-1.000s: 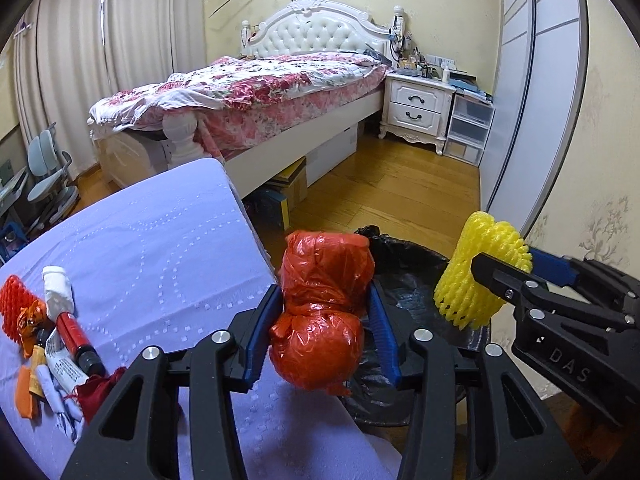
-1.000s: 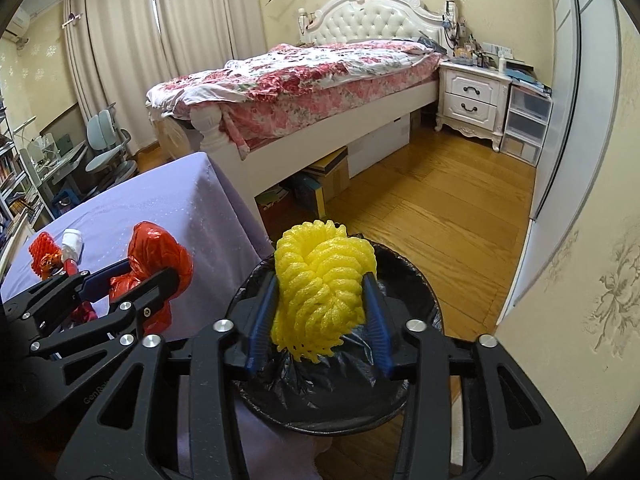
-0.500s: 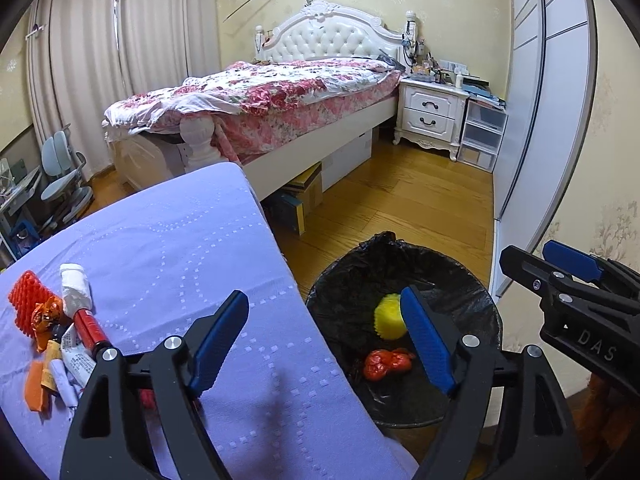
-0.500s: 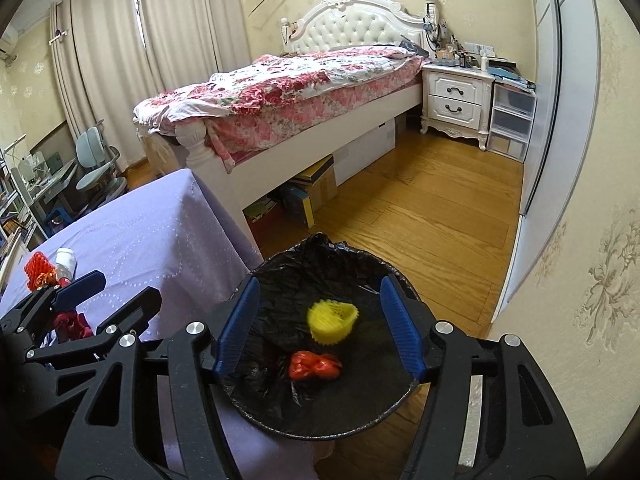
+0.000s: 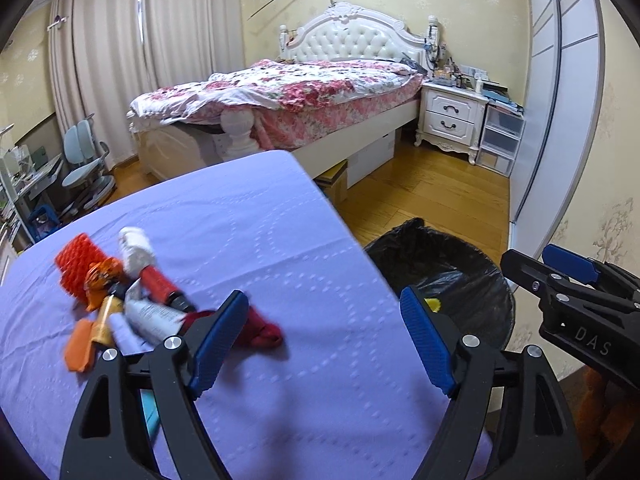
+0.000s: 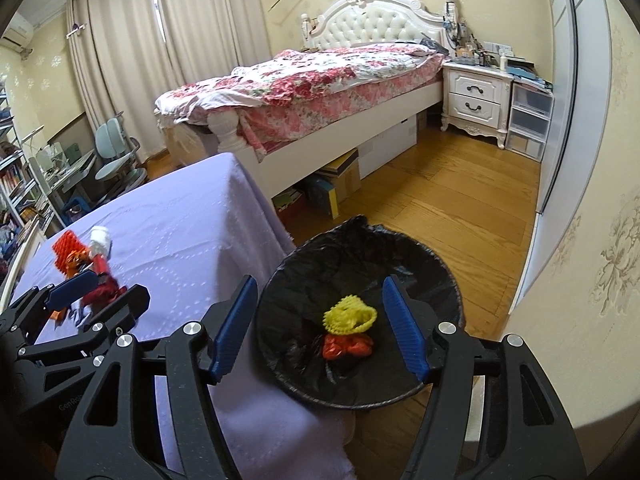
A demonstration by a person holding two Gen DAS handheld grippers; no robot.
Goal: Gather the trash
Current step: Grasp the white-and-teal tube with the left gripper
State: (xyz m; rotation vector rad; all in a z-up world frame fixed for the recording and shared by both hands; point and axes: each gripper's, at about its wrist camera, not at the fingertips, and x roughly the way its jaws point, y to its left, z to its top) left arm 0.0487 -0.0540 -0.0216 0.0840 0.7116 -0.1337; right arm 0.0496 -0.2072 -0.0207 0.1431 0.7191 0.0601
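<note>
Left wrist view: left gripper (image 5: 322, 336) wide open and empty, trash pile (image 5: 132, 300) on table (image 5: 320, 280) just ahead-left, nearer it than right gripper (image 6: 316, 328), open, empty over bin (image 6: 448, 272) holding yellow net (image 6: 350, 316).

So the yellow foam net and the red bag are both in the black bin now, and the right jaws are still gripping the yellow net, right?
Not quite. The yellow foam net and red bag do lie in the black bin, but the right gripper holds nothing: its jaws stand open above them, as the right wrist view shows.
</note>
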